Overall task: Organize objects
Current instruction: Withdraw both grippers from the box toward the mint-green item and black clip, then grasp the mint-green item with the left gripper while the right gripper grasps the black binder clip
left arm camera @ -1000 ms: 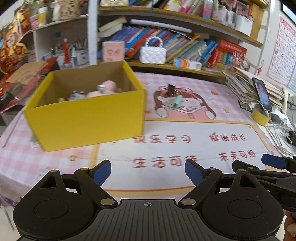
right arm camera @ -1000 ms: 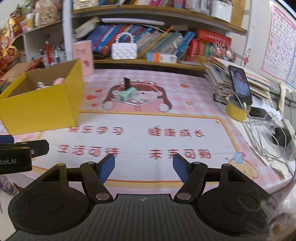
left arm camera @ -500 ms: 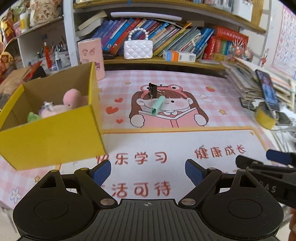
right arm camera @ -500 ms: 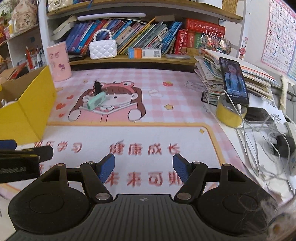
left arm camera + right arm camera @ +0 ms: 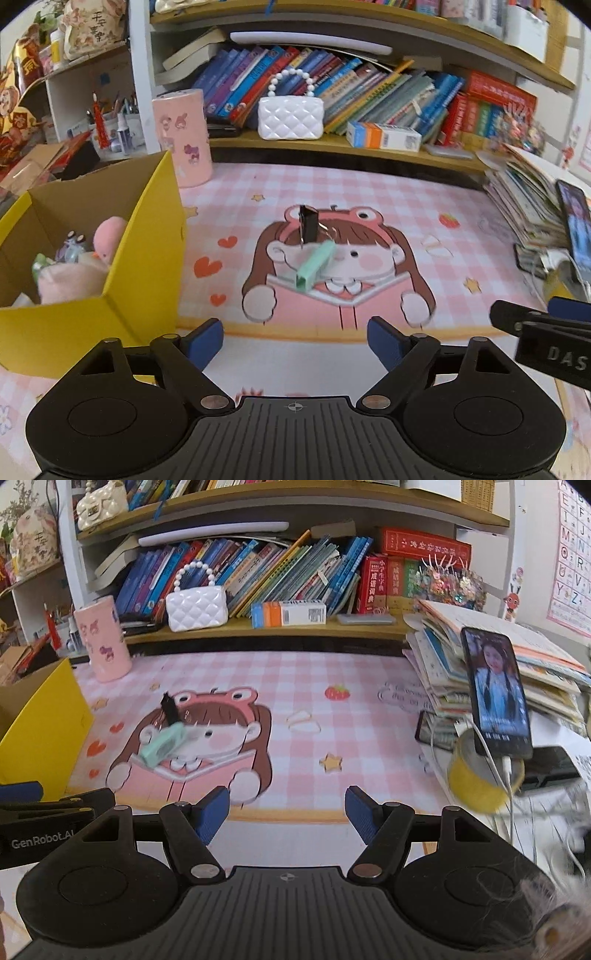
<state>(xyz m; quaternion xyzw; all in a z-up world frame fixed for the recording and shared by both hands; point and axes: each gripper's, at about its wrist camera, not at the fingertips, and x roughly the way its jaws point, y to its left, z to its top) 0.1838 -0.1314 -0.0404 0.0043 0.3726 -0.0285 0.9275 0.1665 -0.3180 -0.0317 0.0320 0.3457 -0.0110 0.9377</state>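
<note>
A mint-green clip [image 5: 314, 266] and a black binder clip [image 5: 308, 223] lie together on the cartoon girl printed on the pink mat [image 5: 369, 192]; the right wrist view shows the green clip [image 5: 162, 746] and the black clip [image 5: 169, 710] too. A yellow cardboard box [image 5: 144, 258] with plush toys inside stands at the left. My left gripper [image 5: 295, 341] hangs short of the clips, its jaws closing a little with nothing between them. My right gripper [image 5: 287, 812] is open and empty, to the right of the clips.
A pink cylinder [image 5: 183, 138] stands behind the box. A white quilted purse [image 5: 290, 116] and books fill the shelf at the back. On the right are a pile of books [image 5: 480, 672], a phone [image 5: 496, 694] propped on a yellow tape roll [image 5: 476, 779], and cables.
Both grippers have travelled forward over the mat toward the clips, which look nearer and larger. The yellow box has slid to the left edge of both views. Nothing was picked up.
</note>
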